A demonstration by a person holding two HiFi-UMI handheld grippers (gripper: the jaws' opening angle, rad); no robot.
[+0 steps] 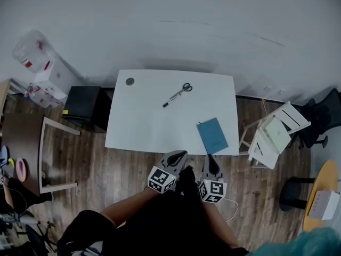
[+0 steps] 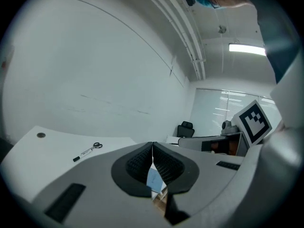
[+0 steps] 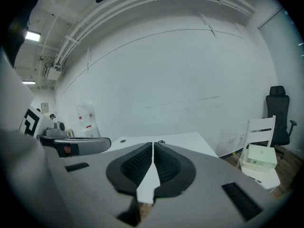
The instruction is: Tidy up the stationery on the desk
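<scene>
Jaws pressed together and empty on both sides.
Left gripper (image 1: 177, 157) and right gripper (image 1: 210, 163) hang off the table's (image 1: 139, 128) near edge; scissors (image 1: 185, 88) and pen (image 1: 171, 98) lie toward its far edge, blue notebook (image 1: 212, 135) at the near-right corner.

Desk (image 1: 144, 127): scissors (image 1: 186, 87) and pen (image 1: 171, 98) lie in line, just beside each other, toward the far edge near the middle. Notebook (image 1: 212, 135) sits at the near right corner and grommet (image 1: 130, 81) at the far left. Cabinet (image 1: 82, 103) stands just left of the desk, chair (image 1: 274, 132) just right.
</scene>
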